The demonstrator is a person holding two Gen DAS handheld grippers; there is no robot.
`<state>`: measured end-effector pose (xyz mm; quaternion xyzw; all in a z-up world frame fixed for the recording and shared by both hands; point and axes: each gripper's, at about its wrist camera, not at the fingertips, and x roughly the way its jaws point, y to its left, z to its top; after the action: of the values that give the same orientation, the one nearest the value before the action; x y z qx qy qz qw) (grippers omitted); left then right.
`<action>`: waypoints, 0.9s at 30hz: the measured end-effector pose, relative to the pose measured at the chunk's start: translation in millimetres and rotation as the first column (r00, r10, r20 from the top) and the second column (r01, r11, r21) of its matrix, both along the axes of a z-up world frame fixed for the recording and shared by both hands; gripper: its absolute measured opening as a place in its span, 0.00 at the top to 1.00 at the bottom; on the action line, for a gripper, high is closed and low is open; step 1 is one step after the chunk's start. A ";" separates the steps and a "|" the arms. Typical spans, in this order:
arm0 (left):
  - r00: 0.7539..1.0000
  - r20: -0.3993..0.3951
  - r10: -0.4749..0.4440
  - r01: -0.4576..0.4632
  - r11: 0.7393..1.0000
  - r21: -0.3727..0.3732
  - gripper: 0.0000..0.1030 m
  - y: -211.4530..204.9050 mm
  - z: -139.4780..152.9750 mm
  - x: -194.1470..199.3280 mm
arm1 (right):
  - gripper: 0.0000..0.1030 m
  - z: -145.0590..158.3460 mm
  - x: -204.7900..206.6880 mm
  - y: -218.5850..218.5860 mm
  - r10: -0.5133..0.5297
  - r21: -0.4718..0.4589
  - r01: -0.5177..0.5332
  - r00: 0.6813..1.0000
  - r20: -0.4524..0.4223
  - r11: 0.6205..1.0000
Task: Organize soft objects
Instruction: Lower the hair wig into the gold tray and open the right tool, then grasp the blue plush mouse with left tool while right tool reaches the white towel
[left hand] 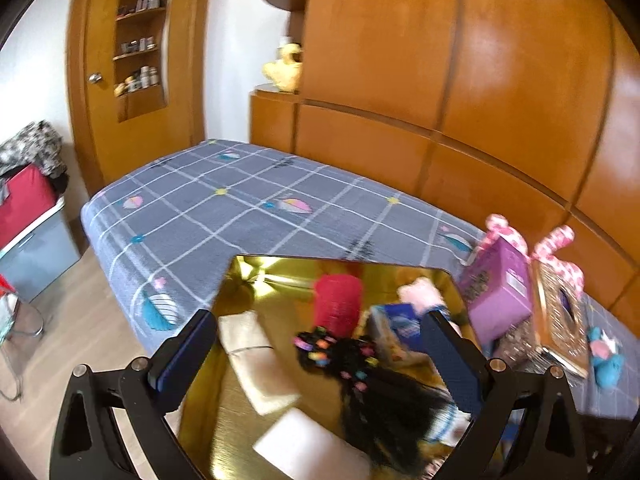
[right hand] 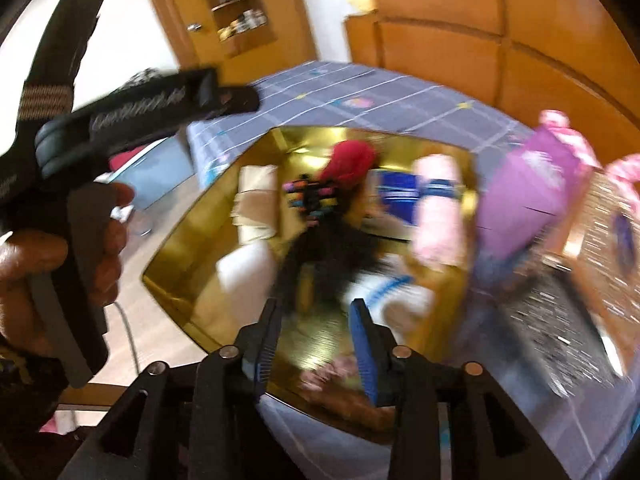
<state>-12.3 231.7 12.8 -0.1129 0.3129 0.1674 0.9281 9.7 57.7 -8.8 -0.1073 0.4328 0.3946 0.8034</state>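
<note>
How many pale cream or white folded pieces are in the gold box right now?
2 seen: a cream folded piece along the left side of the gold box, and a white piece nearer the camera. More may lie hidden under the black wig.

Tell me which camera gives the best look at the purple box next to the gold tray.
The left wrist view shows the purple box best: it is fairly sharp, with its side face and a label visible, standing by the gold tray on the bed. In the right wrist view the box is only a motion-blurred purple shape.
</note>
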 end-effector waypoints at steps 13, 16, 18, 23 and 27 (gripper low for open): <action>0.969 0.024 -0.245 0.244 0.968 0.059 0.01 -79.9 12.8 -4.5 | 0.65 15.2 32.7 -125.3 -0.343 0.017 0.343 0.934 0.098 0.939; 0.950 0.024 -0.311 0.308 0.948 0.078 0.01 -102.6 17.1 -1.9 | 0.65 14.5 42.9 -162.2 -0.431 0.020 0.431 0.898 0.091 0.902; 0.932 0.023 -0.362 0.359 0.929 0.084 0.01 -119.2 20.5 0.8 | 0.65 13.7 48.7 -189.9 -0.500 0.022 0.500 0.862 0.086 0.866; 0.864 0.026 -0.503 0.498 0.860 0.108 0.01 -165.5 30.1 7.3 | 0.65 16.9 64.1 -266.8 -0.670 0.026 0.671 0.736 0.093 0.741; 0.804 0.010 -0.594 0.592 0.802 0.078 0.01 -198.8 32.5 17.5 | 0.65 16.4 74.6 -342.5 -0.818 0.055 0.818 0.567 0.093 0.573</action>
<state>5.2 32.9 45.3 0.0205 0.3105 -0.1219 0.9425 84.3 -284.7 7.6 0.0860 0.3881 -0.0265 0.9172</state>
